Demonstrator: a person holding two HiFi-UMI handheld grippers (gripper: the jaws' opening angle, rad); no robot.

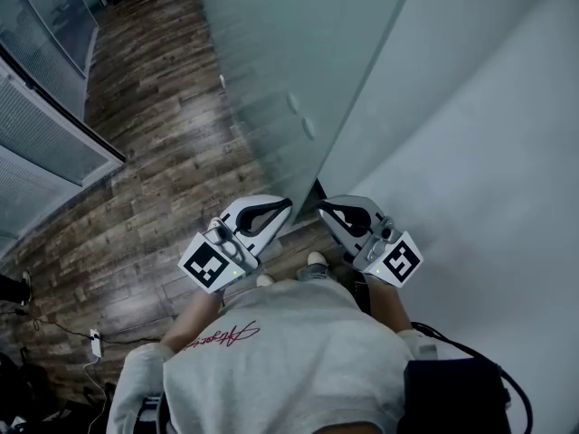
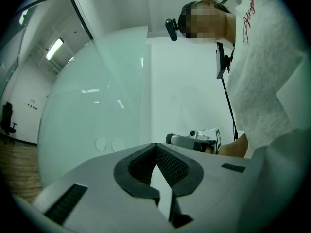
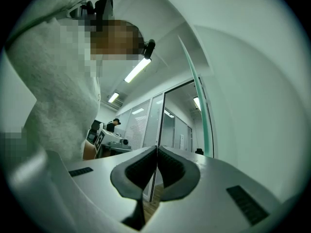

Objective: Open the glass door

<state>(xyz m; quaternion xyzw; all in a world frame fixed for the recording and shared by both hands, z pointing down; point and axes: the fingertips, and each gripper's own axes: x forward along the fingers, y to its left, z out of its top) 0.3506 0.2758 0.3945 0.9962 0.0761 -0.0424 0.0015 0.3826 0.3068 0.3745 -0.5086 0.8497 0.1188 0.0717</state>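
1. Two white tools flank the near upright edge of the tall frosted glass door (image 1: 289, 52). The left hand-held gripper (image 1: 286, 205) is just left of that edge and the right hand-held gripper (image 1: 323, 209) just right of it.
2. Both are clenched and empty. In the left gripper view the ribbed black pads (image 2: 170, 164) meet at the tip with nothing between them. The right gripper view shows the same, with the door's greenish edge (image 3: 204, 125) rising just beside its tip (image 3: 156, 148).
3. That edge points at the person. The panel runs away over the brown wood-plank floor (image 1: 154, 152), which lies left of the edge, and a plain white wall (image 1: 488, 152) lies right of it. I judge the door ajar but not yet swung wide.
4. No handle shows, only two small round fittings (image 1: 301, 114) on the panel, just in from the edge. Whether either tool touches the glass I cannot tell.
5. Risks from here, as I judge them:
   - Closed jaw tips pushing on smooth glass may skid off, so the door would stall or drift shut.
   - With one tool on each side of the edge, a swing either way could knock the panel against a tool.
   - The person's shoes (image 1: 316, 259) stand close below the edge, where the door's foot could catch them.
   - A hard shove could send the panel round too fast.
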